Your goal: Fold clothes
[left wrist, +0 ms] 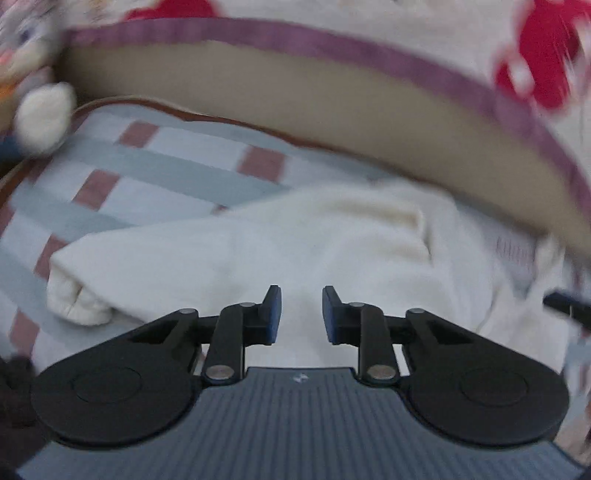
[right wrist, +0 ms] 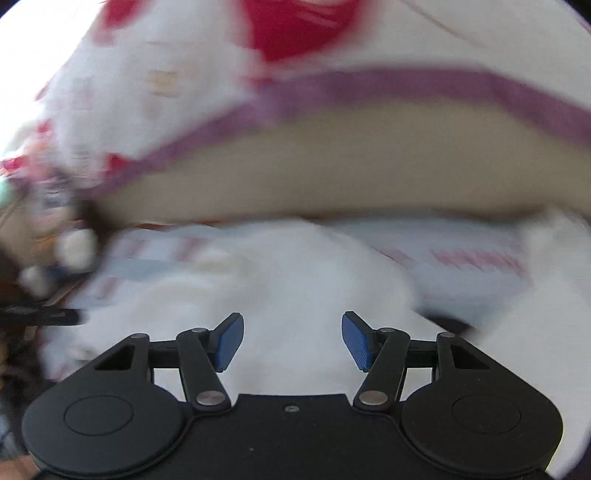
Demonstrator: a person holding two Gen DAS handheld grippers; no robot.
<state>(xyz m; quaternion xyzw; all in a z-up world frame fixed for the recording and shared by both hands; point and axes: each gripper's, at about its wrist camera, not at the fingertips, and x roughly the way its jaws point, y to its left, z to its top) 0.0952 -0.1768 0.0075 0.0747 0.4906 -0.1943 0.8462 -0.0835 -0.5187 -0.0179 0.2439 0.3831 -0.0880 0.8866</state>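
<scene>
Checked bedding (left wrist: 155, 173) lies under my white top (left wrist: 295, 240). My left gripper (left wrist: 301, 314) and right gripper (right wrist: 292, 341) are both spread above it, pinching nothing.

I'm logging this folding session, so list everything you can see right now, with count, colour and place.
Cream-white soft fabric garment: one, spread on the bedsheet, under both tools.
Checked bedsheet: one, pale blue, white and dusty red, under the garment.
Tan panel with purple fabric trim: one, behind the bedsheet.
White cloth with red patches: one, above the trim.
White fluffy toy: one, far left, blurred.
Left tool: black, blue pads, narrow gap, empty.
Right tool: black, blue pads, open, empty.
</scene>
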